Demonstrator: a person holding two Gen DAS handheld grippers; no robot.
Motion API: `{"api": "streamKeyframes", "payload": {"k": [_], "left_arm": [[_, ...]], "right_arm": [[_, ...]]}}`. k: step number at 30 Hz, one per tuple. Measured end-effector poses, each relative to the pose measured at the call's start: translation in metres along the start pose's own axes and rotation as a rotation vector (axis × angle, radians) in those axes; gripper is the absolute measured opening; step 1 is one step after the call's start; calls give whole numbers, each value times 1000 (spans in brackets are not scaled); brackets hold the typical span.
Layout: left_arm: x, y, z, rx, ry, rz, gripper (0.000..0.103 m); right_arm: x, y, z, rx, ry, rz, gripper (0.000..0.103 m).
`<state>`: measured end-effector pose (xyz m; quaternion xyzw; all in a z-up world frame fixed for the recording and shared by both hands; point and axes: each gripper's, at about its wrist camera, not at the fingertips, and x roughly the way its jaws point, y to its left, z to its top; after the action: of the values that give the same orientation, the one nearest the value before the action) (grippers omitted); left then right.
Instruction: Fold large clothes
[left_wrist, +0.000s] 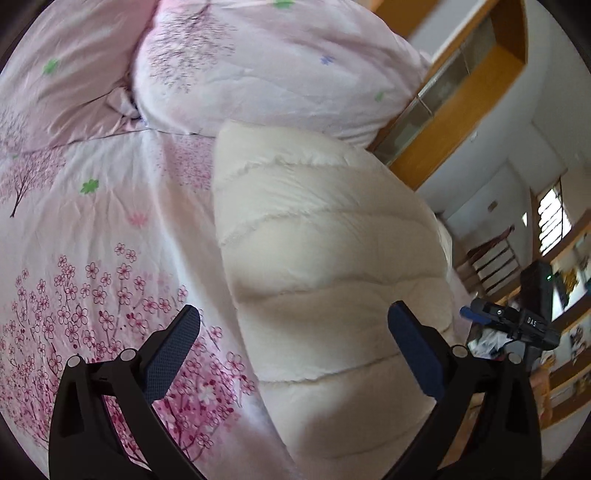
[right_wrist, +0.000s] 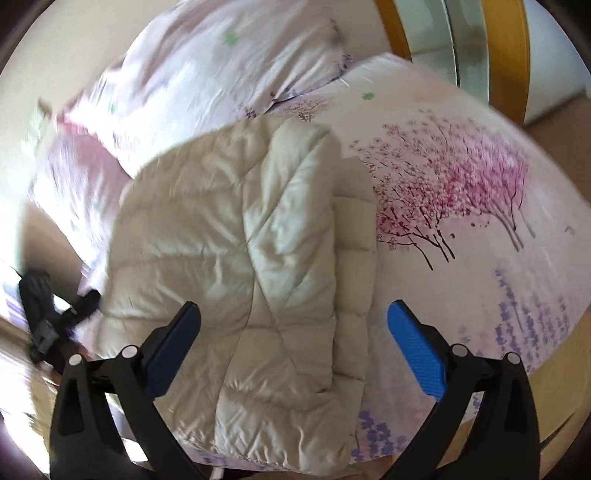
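Note:
A cream quilted puffer jacket (left_wrist: 325, 258) lies on the bed, seen in the left wrist view as a puffy folded bundle. In the right wrist view the jacket (right_wrist: 229, 258) lies partly folded, one quilted part laid over the body. My left gripper (left_wrist: 293, 350) is open and empty, hovering over the jacket's near end. My right gripper (right_wrist: 293, 350) is open and empty above the jacket's near edge. The right gripper shows in the left wrist view (left_wrist: 513, 325) beyond the jacket; the left gripper shows blurred in the right wrist view (right_wrist: 51, 314).
The bed is covered with a pink cherry-blossom sheet (left_wrist: 92, 258), which also shows in the right wrist view (right_wrist: 461, 192). Matching pillows (left_wrist: 258, 66) lie behind the jacket. A wooden headboard or cabinet (left_wrist: 461, 92) stands to the right. Shelves (left_wrist: 569, 332) stand further right.

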<state>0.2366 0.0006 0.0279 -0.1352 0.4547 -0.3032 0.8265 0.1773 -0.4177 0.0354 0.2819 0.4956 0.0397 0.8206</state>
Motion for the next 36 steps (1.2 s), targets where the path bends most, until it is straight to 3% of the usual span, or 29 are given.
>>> {"api": "streamKeyframes", "payload": {"k": [5, 10, 16, 19, 27, 28, 29, 30, 32, 36], "left_arm": [[12, 12, 1, -61, 45, -89, 102], [26, 16, -3, -102, 97, -155, 102], [43, 17, -3, -143, 144, -230, 102], [55, 15, -3, -161, 169, -273, 102], [65, 21, -9, -230, 169, -338, 102], [64, 22, -10, -236, 169, -341, 102], [63, 22, -11, -240, 169, -345, 102], [62, 20, -11, -240, 172, -352, 102], [60, 17, -10, -223, 170, -356, 96], [53, 10, -7, -179, 151, -358, 74]], "right_arm": [[28, -29, 16, 111, 96, 77, 101], [53, -36, 18, 135, 173, 164, 101], [75, -18, 21, 86, 252, 266, 101], [80, -2, 21, 6, 262, 241, 101], [91, 24, 18, -60, 292, 313, 101], [93, 23, 15, -59, 291, 323, 93], [97, 25, 13, -42, 305, 362, 78], [100, 25, 10, -15, 316, 425, 71], [99, 29, 7, -16, 304, 467, 48], [91, 44, 3, -40, 270, 470, 34]]}}
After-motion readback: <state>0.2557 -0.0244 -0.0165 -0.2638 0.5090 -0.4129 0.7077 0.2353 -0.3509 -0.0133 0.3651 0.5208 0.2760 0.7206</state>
